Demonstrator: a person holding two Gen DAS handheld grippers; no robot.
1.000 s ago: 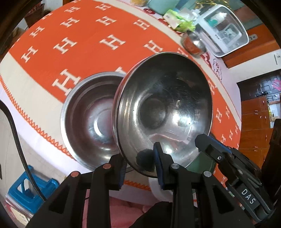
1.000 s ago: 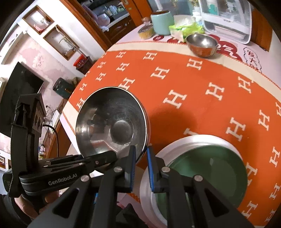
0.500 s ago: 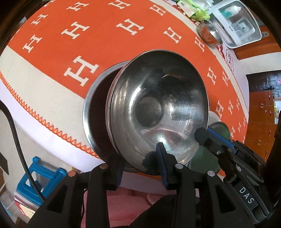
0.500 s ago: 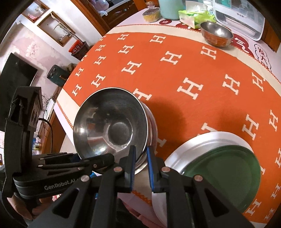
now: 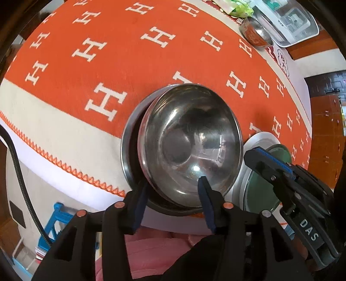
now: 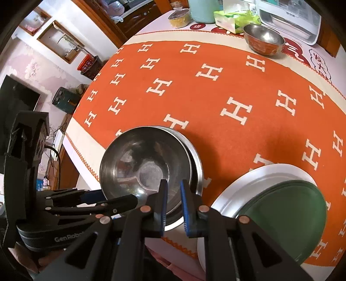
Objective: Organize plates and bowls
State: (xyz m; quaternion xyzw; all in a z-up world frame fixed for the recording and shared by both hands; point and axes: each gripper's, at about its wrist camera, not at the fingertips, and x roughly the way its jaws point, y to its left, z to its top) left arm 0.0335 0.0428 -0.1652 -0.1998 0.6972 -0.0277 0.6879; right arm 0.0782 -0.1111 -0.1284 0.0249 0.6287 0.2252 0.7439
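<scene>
A steel bowl (image 5: 183, 147) sits nested, slightly tilted, inside a second steel bowl (image 5: 127, 151) at the near edge of the orange table. My left gripper (image 5: 173, 190) straddles the upper bowl's near rim, one finger outside and one inside. Its jaws are opening and the pads stand clear of the metal. My right gripper (image 6: 173, 190) hovers over the near right rim of the stacked bowls (image 6: 147, 168), nearly shut with a narrow slit and nothing gripped. Right of the bowls a green plate (image 6: 287, 216) lies on a silver plate (image 6: 248, 183).
A small steel bowl (image 6: 263, 39) stands at the far side, beside a tissue pack (image 6: 233, 21), a teal jar (image 6: 203, 10) and a white container (image 6: 289, 15). The tablecloth's zigzag edge (image 5: 64, 166) runs just left of the bowls. A blue crate (image 5: 54, 227) sits on the floor below.
The upper bowl went from tilted and lifted to resting inside the lower bowl. My left gripper's jaws have spread off its rim. The right gripper kept its narrow gap.
</scene>
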